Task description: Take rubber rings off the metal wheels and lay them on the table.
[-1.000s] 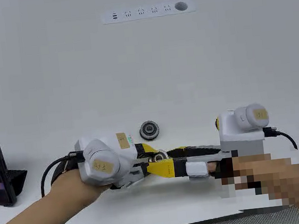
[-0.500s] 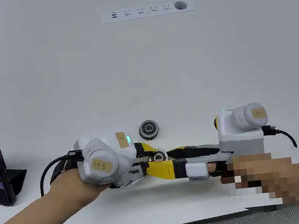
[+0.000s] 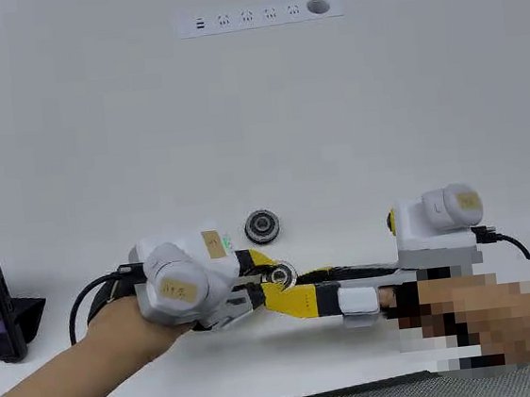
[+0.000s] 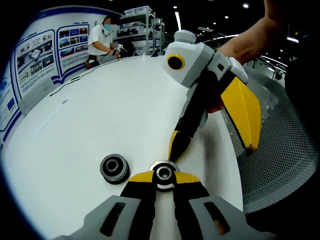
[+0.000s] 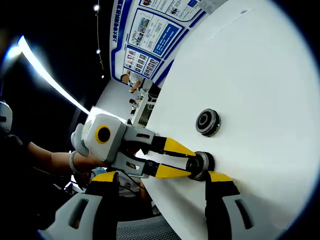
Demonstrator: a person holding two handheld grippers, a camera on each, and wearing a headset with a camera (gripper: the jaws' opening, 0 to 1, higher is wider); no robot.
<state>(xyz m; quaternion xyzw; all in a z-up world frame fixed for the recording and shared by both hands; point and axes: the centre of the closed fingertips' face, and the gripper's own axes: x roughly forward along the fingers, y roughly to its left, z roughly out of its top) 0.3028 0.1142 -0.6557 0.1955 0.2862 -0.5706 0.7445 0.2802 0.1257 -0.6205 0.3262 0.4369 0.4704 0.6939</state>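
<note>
Jaws of the left hand-held gripper clench a metal wheel in the head view, near the front edge of the table; a second wheel lies just behind. Left gripper view: the right hand-held gripper comes in, one tip just beside the held wheel; right gripper view: its jaws stand released, spread wide.

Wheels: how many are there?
2. One wheel sits alone on the table, just past the grippers. The second wheel is clamped in the left hand-held gripper. More could be hidden behind the grippers.
</note>
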